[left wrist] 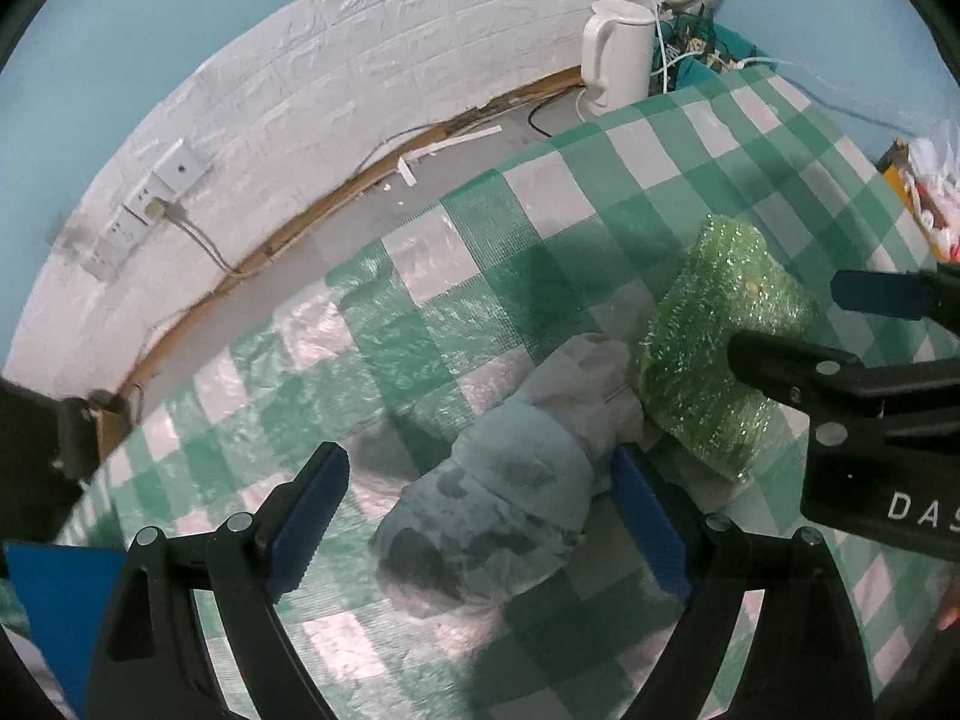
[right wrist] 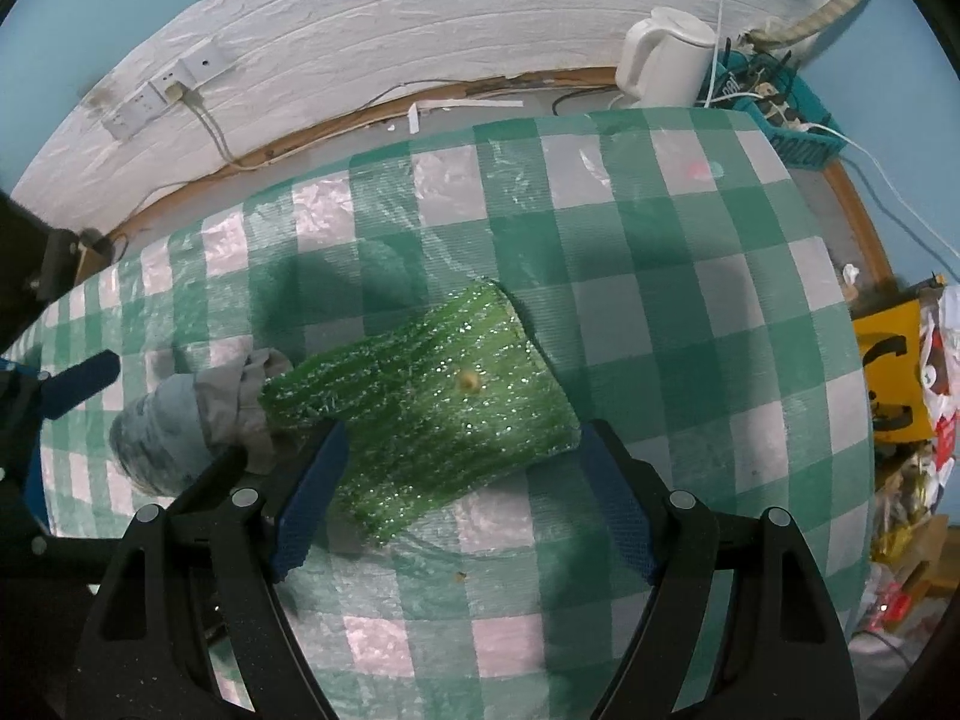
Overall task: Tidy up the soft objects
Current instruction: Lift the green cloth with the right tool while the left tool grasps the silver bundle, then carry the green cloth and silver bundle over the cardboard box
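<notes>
On the right gripper's (left wrist: 840, 324) black body, white letters "DAS", cut off by the frame edge. On a yellow bag (right wrist: 891, 384) past the table's right side, a black mark, unreadable. Between the left gripper's (left wrist: 480, 519) blue pads, a rolled grey-blue cloth (left wrist: 480, 516) lying on the green-and-white checked cover (right wrist: 660, 300); jaws wide and released, the right pad just beside the roll, contact uncertain. Just beside the roll, touching its pale end, a glittery green sponge (right wrist: 432, 408), flat on the cover. Right gripper (right wrist: 462, 516) over the sponge's near end, jaws parted and released, not pressing it; left pad overlapping the sponge's edge in view. Behind the table, grey floor with scraps of white tape (left wrist: 456, 141), a white kettle (right wrist: 666, 60) at the foot of a white brick-pattern wall, a socket strip (right wrist: 162, 90) with a plug and cable. Beside the kettle, a teal basket (right wrist: 792, 114) full of cables. Off the right side, crumpled plastic bags (right wrist: 942, 396). Elsewhere, pale blue wall.
</notes>
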The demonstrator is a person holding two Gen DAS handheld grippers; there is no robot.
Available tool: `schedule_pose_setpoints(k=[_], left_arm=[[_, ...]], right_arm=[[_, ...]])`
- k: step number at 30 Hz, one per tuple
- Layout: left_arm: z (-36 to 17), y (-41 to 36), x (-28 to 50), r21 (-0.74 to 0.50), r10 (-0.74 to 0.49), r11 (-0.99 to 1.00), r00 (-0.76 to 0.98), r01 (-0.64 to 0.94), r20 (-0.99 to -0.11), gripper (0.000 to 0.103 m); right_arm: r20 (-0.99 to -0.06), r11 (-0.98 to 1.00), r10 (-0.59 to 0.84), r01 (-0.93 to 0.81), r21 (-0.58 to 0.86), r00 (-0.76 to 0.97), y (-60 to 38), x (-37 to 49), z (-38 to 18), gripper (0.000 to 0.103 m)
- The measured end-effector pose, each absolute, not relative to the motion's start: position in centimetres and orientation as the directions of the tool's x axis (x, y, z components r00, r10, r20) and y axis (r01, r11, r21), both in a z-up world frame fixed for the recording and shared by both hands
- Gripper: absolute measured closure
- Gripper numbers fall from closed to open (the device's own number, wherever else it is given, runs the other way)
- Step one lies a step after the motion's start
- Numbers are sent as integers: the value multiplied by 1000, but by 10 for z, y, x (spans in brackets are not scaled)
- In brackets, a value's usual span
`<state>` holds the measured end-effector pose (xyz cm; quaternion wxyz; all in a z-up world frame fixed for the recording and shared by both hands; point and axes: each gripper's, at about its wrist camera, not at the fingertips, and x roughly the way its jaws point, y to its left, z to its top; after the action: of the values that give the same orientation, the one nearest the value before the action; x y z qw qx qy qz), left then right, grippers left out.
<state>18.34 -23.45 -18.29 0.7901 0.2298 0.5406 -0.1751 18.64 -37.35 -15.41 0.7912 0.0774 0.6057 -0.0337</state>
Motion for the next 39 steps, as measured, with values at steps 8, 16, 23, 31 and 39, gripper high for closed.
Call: schedule_pose_setpoints(k=[8,16,23,31,39], left_arm=[[-194,-212,199,-20,-147,898,256,440,-956,50],[-188,-196,192,-2,-117,922,274,386,-955,55],[-182,-177,190,-15,-124,933,282,359,-951,55],[-178,-172,184,-10,-117,936,284,353,-952,55],[-167,-164,174,1,-111,939,306,343,-946,55]], right_arm=[[-961,993,9,113,42,275,-366,194,-157,24],[-961,999,-48,35,-40,272,-349,199,-171,24],[-959,998,-65,-5,-69,276,-344,197,-178,23],[-955,994,-43,-86,-71,293,-329,189,-172,85],[-959,996,3,-82,-22,285,-328,181,-164,91]])
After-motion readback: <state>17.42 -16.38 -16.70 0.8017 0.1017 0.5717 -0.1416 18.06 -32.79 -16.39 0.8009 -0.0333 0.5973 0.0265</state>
